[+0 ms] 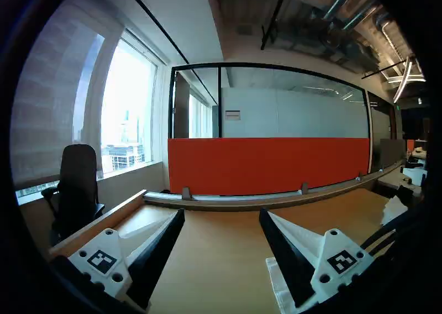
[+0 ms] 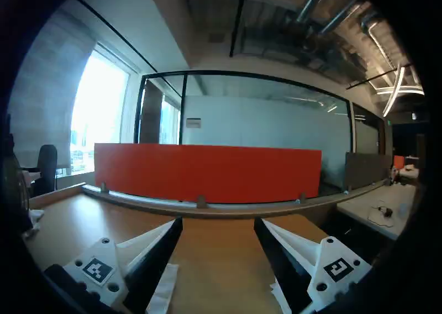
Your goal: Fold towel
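Two grippers are in your hands, and both have their fingers spread wide, holding nothing. In the left gripper view, the left gripper (image 1: 221,212) hangs over the wooden table (image 1: 221,258). An office chair (image 1: 77,187) stands far at the left and the orange divider (image 1: 268,165) is ahead. A corner of the white towel (image 1: 276,283) lies on the table low at the right, partly under the right-side finger. In the right gripper view, the right gripper (image 2: 217,221) is also above the table. There the towel shows as white cloth beside the lower end of each finger, with bare wood between.
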`<state>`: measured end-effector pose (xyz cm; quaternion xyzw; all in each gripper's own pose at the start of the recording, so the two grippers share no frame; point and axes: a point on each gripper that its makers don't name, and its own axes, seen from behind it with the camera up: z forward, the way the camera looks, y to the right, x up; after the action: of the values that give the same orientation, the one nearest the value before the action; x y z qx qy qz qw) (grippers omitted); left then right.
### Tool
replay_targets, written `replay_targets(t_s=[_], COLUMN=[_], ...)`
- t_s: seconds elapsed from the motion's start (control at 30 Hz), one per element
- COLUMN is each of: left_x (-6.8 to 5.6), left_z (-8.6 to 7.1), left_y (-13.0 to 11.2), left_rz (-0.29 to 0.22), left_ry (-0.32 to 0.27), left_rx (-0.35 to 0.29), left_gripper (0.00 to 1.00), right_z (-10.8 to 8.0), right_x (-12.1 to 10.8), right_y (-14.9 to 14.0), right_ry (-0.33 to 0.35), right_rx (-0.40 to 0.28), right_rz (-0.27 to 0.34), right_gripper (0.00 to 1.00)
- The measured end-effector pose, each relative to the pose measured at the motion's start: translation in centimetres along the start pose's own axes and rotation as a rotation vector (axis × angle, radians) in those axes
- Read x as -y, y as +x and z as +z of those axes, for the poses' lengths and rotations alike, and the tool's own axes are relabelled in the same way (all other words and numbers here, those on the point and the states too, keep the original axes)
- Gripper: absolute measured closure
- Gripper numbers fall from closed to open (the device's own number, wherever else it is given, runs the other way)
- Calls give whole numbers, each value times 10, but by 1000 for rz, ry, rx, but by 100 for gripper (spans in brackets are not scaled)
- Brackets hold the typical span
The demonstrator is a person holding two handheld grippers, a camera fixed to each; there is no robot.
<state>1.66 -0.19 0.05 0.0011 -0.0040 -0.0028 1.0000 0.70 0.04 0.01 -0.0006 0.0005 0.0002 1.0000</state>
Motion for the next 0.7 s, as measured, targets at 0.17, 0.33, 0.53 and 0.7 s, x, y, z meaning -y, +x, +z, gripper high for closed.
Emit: replay_targets(t_s=[0.17,0.33,0.53,0.7], left_x=[3,2,-6,-15], left_z=[0,0,1,1], left_y=[18,24,31,35], left_rz=[-4,5,22,45], left_ry=[2,-3,-40,-88], left_rx=[20,44,65,89], left_gripper=[0,0,0,0], right_z=[1,0,-1,-1], right_x=[-3,-5,-6,1], right_y=[29,40,48,51], right_ry=[-8,-15,-14,24], right_rx=[-5,13,27,44], right_rz=[-1,-6,-19,-21], right_gripper=[0,0,0,0])
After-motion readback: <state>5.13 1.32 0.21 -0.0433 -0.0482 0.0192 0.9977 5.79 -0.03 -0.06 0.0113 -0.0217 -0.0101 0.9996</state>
